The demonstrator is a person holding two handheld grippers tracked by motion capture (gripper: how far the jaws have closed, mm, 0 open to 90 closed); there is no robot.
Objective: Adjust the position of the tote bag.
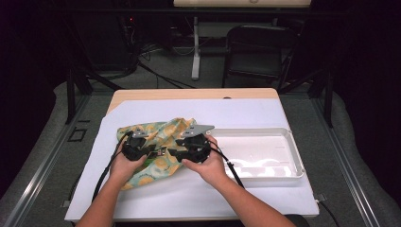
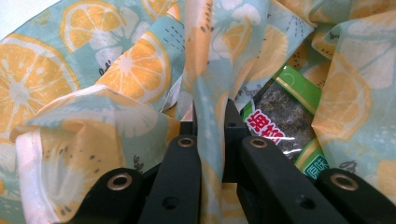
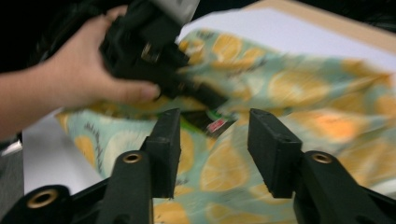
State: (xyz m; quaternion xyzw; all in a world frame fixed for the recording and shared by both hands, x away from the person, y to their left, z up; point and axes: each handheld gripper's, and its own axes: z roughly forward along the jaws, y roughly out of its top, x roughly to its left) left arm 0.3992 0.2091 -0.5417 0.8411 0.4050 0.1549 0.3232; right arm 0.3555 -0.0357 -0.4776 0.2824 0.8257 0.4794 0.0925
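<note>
Lemon-print cloth bag (image 2: 140, 70), on white-covered tabletop (image 1: 189, 189): left tongs (image 2: 211, 122) clamped on a fold of its mouth to hold it open, exposing green snack packet (image 2: 285, 116); right tongs (image 3: 214, 140) gaping, empty, poised just before the packet.

- Fabric bag (image 1: 161, 144): pale blue with orange citrus slices, crumpled, lying left of centre on the surface, its mouth gathered.
- Green snack packet (image 2: 280, 123): red label, lying partly inside the bag's opening.

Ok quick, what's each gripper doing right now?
Left gripper: shut on a fold of the lemon-print cloth bag.
Right gripper: jaws open, nothing between them.
</note>
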